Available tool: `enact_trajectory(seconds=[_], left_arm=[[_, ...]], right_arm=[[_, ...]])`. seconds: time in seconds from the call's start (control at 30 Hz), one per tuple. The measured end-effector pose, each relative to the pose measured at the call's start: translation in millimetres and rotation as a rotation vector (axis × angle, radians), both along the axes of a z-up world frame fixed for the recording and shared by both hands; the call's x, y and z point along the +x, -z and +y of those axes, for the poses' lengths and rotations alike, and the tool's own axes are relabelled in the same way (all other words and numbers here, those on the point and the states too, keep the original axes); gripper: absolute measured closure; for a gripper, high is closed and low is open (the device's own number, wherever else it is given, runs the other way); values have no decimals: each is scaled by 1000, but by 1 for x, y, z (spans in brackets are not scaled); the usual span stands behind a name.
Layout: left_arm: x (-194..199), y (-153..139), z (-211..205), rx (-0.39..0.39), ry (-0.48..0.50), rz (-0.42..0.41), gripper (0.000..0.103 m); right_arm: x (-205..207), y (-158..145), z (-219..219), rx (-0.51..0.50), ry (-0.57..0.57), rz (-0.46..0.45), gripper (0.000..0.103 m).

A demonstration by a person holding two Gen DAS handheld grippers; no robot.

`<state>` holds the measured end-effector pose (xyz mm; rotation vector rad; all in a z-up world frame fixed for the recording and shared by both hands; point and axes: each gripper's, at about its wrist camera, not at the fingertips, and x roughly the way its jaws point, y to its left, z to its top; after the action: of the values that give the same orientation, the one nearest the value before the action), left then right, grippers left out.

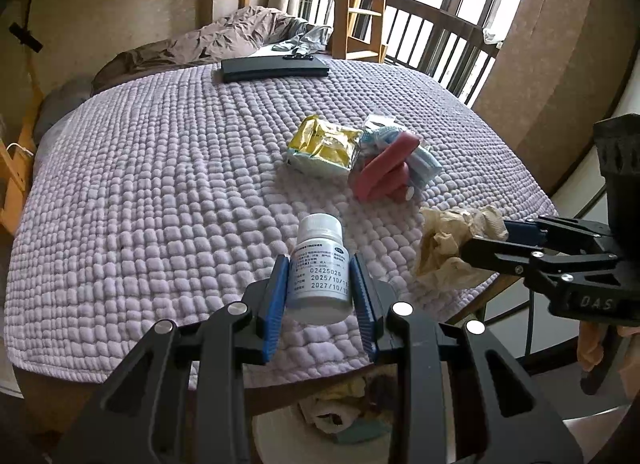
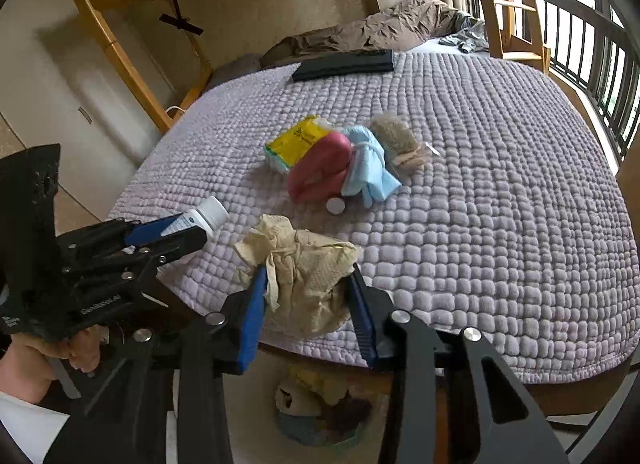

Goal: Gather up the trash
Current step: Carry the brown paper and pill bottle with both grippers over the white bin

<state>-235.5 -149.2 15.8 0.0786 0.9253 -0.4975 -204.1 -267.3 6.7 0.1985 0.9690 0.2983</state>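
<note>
Clamped in the left claw (image 1: 320, 288), a white pill bottle (image 1: 319, 264) hangs over the quilted surface (image 1: 160, 184) – rigid, slick, best held mid-body. Right claw (image 2: 308, 296) squeezes crumpled tan paper (image 2: 304, 276) at the near edge – light, soft, grabbable anywhere.

Packet (image 1: 322, 146) left of slippers (image 1: 386, 170), on quilt (image 1: 160, 200).

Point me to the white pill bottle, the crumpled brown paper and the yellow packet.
white pill bottle (image 1: 318, 268), left wrist view, on its printed label.
crumpled brown paper (image 2: 308, 264), right wrist view, on the middle of the wad.
yellow packet (image 1: 322, 142), left wrist view, on its yellow face.
</note>
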Motion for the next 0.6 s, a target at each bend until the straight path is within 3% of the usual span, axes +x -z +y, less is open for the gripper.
enact_trajectory(seconds=[0.6], left_arm=[[-11, -20, 2, 2, 20, -7, 69]], right_arm=[[-12, -17, 1, 5, -41, -36, 68]])
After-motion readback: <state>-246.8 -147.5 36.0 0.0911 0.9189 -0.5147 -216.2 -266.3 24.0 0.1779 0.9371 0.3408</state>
